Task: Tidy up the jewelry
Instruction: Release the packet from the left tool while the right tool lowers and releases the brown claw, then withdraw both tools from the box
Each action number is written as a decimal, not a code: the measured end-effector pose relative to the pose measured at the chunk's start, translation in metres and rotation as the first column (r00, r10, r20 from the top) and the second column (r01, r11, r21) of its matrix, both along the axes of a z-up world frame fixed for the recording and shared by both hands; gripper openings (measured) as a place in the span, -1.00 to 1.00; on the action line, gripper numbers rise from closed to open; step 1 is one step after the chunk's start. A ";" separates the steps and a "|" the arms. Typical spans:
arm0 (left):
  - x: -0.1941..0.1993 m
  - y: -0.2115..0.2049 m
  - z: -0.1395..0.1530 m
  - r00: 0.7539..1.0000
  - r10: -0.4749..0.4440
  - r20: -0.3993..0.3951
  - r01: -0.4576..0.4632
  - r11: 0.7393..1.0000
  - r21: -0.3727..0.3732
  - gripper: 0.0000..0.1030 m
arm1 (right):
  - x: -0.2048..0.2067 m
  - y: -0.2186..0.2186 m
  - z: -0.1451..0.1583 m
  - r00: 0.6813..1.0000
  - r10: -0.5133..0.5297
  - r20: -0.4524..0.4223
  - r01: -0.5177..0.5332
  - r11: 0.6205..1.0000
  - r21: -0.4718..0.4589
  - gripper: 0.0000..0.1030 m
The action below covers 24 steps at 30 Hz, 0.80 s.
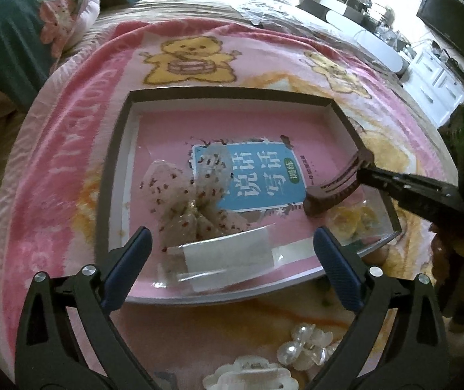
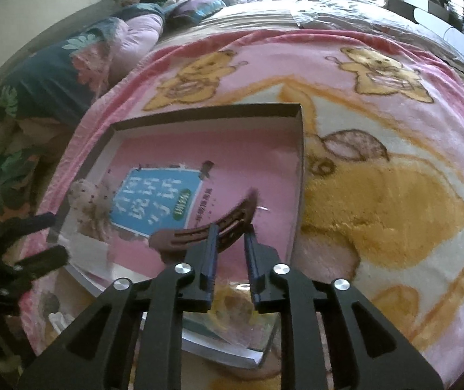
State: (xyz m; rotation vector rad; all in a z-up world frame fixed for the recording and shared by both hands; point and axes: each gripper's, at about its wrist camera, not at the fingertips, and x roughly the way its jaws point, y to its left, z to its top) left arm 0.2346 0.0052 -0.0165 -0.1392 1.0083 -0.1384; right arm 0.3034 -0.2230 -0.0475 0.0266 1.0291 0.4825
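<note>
Left wrist view, nearest: white flower-shaped hair clip [image 1: 251, 375] at bottom edge, pearl-bead hair ornament [image 1: 306, 344] just beyond it, both on the pink blanket [image 1: 53, 169], outside the box. Left gripper [image 1: 232, 260] released, blue-padded fingers [image 1: 127, 266] spread wide, nothing between them, hovering over the near rim of the shallow box [image 1: 114, 149].

Inside box, near edge: clear plastic packet with white label [image 1: 228, 260], no text readable on it. Just behind, touching it: sheer white bow with dark red specks [image 1: 192, 201]. Near right corner: yellowish item in clear wrap [image 1: 358, 221], too blurred to name.

Box floor is covered by a pink booklet [image 1: 232, 136] with a blue panel carrying white Chinese characters 说话写话 and a green oval tag [image 1: 288, 172], likely 训练, though it is small and upside down.

Right side of box: brown comb-toothed hair clip [image 1: 339, 185], curved, one end touching the booklet, other end up by the box's right wall. Right gripper [image 2: 230, 237] is clenched on it, fingers narrow, pinching its middle; the clip [image 2: 205, 230] is tilted, over the box's right half.

Right wrist view also shows left gripper [image 2: 36, 237] at left by the bow [image 2: 88, 204].

Farther: yellow teddy bear print [image 1: 189, 58] on blanket, pink lettering along the border unreadable. Floral quilt [image 1: 14, 32] far left, white drawers [image 1: 436, 87] and a black screen [image 1: 453, 19] far right.
</note>
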 end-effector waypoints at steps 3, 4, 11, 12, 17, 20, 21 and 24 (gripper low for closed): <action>-0.005 0.003 0.004 1.000 0.009 0.004 -0.009 1.000 -0.007 0.81 | -0.002 -0.001 0.001 1.000 -0.010 0.006 0.010 1.000 0.007 -0.30; -0.007 0.003 0.005 1.000 0.011 0.004 -0.011 1.000 -0.008 0.81 | -0.004 -0.002 0.003 1.000 -0.017 0.012 0.017 1.000 0.009 -0.23; -0.015 0.008 0.014 0.999 0.030 0.019 -0.030 0.999 -0.018 0.81 | -0.016 -0.016 0.023 0.998 -0.047 0.048 0.045 0.998 0.036 0.02; -0.016 0.009 0.017 0.999 0.034 0.025 -0.033 0.999 -0.018 0.81 | -0.018 -0.018 0.027 0.997 -0.052 0.054 0.049 0.998 0.041 0.07; -0.022 0.012 0.030 0.998 0.050 0.046 -0.049 0.999 -0.024 0.81 | -0.037 -0.029 0.052 0.992 -0.066 0.104 0.059 0.996 0.069 0.39; -0.026 0.014 0.037 0.997 0.059 0.058 -0.058 0.998 -0.025 0.82 | -0.051 -0.034 0.071 0.986 -0.067 0.150 0.053 0.994 0.094 0.59; -0.028 0.014 0.041 0.996 0.063 0.066 -0.061 0.998 -0.026 0.82 | -0.055 -0.035 0.075 0.985 -0.066 0.161 0.051 0.994 0.096 0.65; -0.034 0.016 0.051 0.994 0.072 0.084 -0.070 0.997 -0.033 0.82 | -0.068 -0.037 0.091 0.978 -0.065 0.199 0.046 0.994 0.096 0.70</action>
